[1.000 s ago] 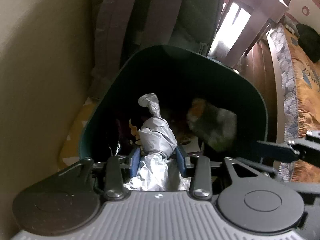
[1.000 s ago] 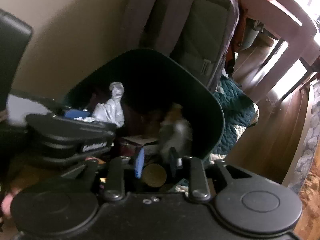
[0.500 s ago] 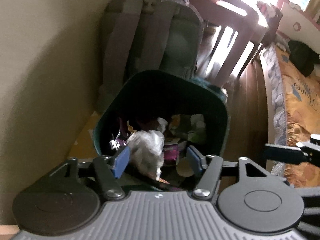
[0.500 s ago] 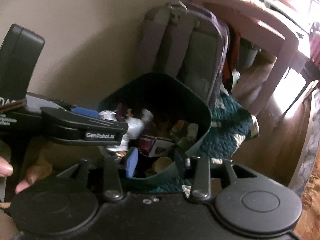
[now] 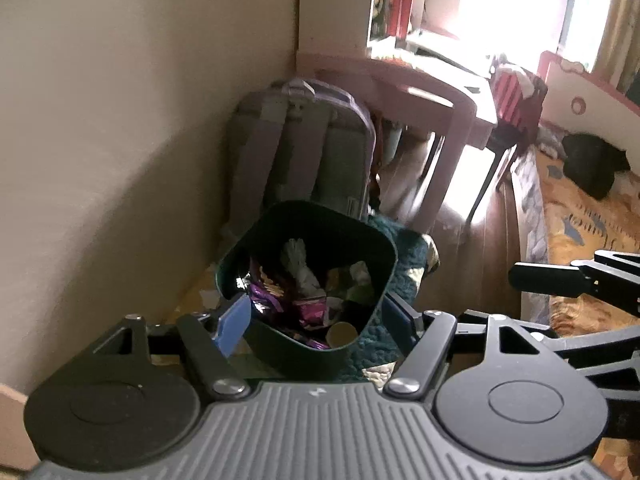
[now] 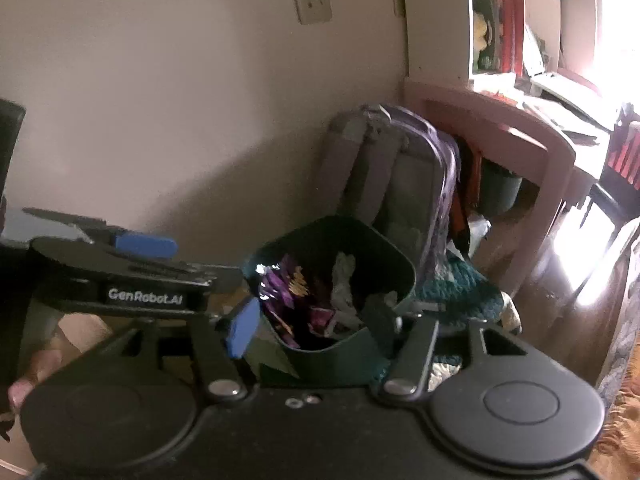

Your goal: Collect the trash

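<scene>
Two grippers, both mine, hang above one dark green bin (image 5: 308,280) set against the wall, and neither carries anything. My left gripper (image 5: 316,320) has just been opening, its blue pads wide apart with only the bin seen between them; my right gripper (image 6: 316,320) has also just been opening, and nothing sits in its gap either. The collected trash lies inside the bin: one crumpled white wad (image 5: 300,268) standing roughly upright at the middle, purple wrappers (image 5: 280,296) to its left, and one paper cup (image 5: 342,332) at the near rim. The bin is below and ahead of both sets of jaws, about equally near each. One grey backpack (image 5: 304,152) leans on the wall just behind it. Any further litter looks likely to lie elsewhere, out of view, so I judge the next move is away from here.
</scene>
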The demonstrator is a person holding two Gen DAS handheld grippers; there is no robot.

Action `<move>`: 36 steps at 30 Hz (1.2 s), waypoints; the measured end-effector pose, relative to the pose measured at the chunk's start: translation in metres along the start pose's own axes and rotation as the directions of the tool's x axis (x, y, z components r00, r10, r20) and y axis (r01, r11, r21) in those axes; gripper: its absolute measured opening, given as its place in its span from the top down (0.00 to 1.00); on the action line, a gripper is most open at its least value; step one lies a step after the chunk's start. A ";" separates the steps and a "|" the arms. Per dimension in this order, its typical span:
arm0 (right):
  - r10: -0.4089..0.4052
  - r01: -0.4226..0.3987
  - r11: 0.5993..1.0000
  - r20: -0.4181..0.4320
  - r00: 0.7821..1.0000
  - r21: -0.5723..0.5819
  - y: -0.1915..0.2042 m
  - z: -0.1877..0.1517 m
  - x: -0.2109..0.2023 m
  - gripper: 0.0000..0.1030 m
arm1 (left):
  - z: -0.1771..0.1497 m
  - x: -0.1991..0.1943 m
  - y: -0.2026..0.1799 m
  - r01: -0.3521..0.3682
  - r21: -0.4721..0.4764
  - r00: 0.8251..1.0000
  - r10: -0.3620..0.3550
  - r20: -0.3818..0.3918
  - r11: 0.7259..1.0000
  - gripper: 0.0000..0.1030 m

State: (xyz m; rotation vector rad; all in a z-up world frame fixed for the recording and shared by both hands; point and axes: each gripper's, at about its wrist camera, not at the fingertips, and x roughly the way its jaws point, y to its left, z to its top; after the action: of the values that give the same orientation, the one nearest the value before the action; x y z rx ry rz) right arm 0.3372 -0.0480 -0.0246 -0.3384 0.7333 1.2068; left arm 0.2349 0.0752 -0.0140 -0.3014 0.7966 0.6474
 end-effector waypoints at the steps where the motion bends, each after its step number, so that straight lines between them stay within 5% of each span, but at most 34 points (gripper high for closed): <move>1: 0.004 -0.004 1.000 0.011 1.000 -0.002 0.001 -0.001 -0.007 0.38 | -0.002 -0.009 -0.002 0.001 -0.008 1.000 -0.001 0.007 1.000 0.27; 17: -0.015 0.014 1.000 0.147 0.989 0.008 0.029 -0.018 -0.085 0.00 | -0.025 -0.083 0.008 0.058 -0.077 0.990 -0.048 0.130 0.995 0.19; 23: -0.065 0.049 0.994 0.177 0.982 0.093 0.038 -0.014 -0.085 0.00 | -0.018 -0.084 0.032 0.108 -0.057 0.985 -0.100 0.138 0.992 0.02; 36: -0.165 0.133 0.975 0.179 0.970 0.177 0.075 -0.002 -0.059 0.00 | -0.005 -0.066 0.071 0.149 0.004 0.985 -0.149 0.084 0.989 0.02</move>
State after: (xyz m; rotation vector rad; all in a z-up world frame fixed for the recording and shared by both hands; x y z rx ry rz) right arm 0.2572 -0.0664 0.0241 -0.1341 0.6222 1.0130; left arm 0.1519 0.0996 0.0311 -0.3307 0.6854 0.5173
